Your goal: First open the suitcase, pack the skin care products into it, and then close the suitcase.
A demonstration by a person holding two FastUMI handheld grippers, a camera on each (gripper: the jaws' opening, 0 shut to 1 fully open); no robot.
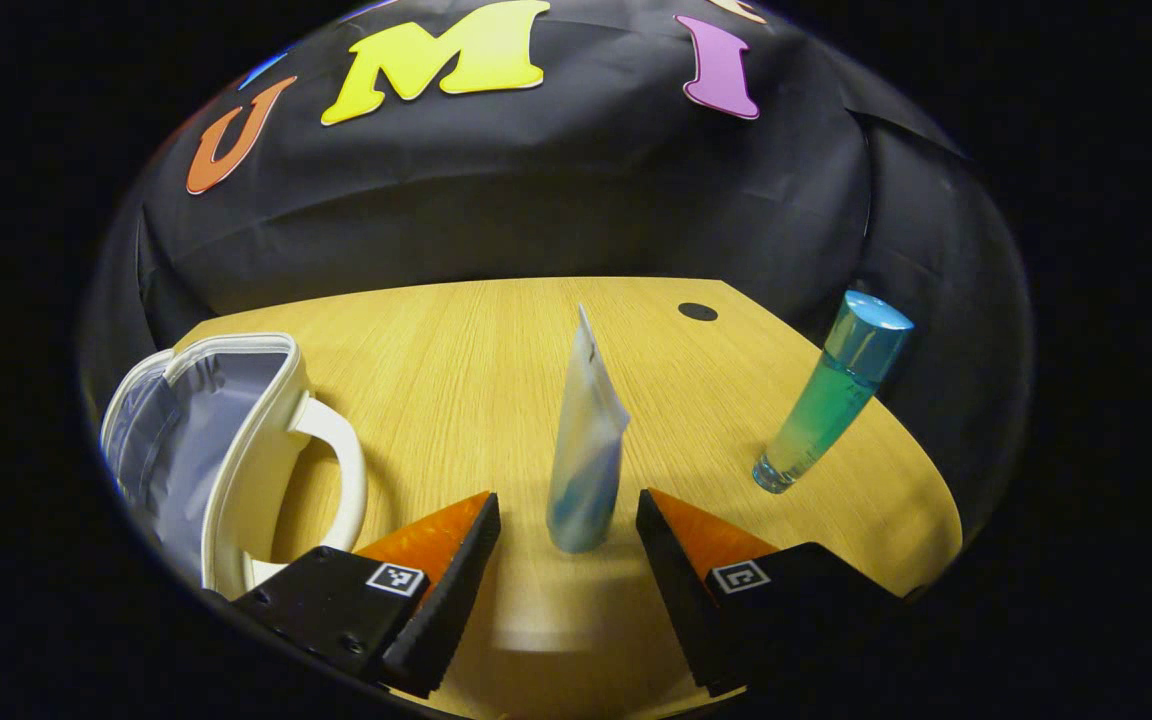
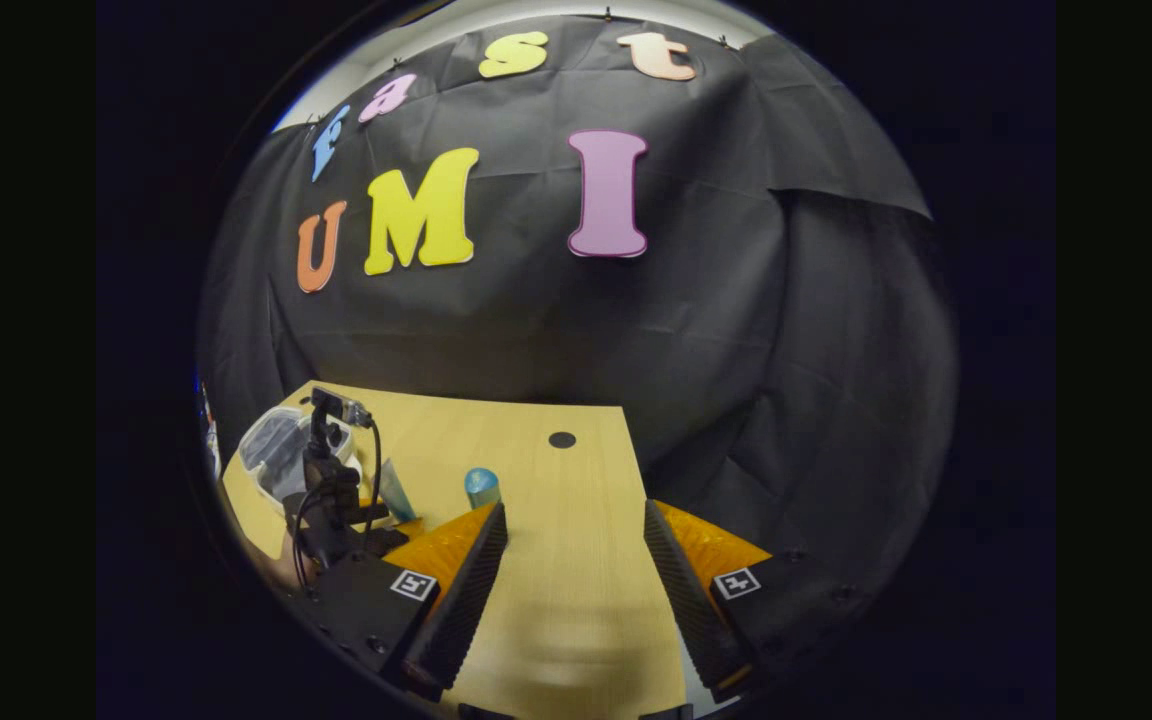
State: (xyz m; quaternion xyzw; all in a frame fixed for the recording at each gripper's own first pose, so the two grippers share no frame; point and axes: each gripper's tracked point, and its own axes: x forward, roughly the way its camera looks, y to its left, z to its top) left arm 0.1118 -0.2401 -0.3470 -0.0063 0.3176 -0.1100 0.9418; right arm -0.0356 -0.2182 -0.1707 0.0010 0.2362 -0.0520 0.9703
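while the suitcase (image 1: 226, 450) is lying open at the worktop's (image 1: 496, 340) left edge, the left tool (image 1: 568, 560) is sitting released, its fingers on either side of the upright tube (image 1: 586, 450) without touching. closing squarely on the tube's lower body should keep it from tipping. the green bottle (image 1: 831, 400) is standing toward the right edge, clear of the path. the right tool (image 2: 576, 570) is hanging released over bare worktop near the right edge, holding nothing.
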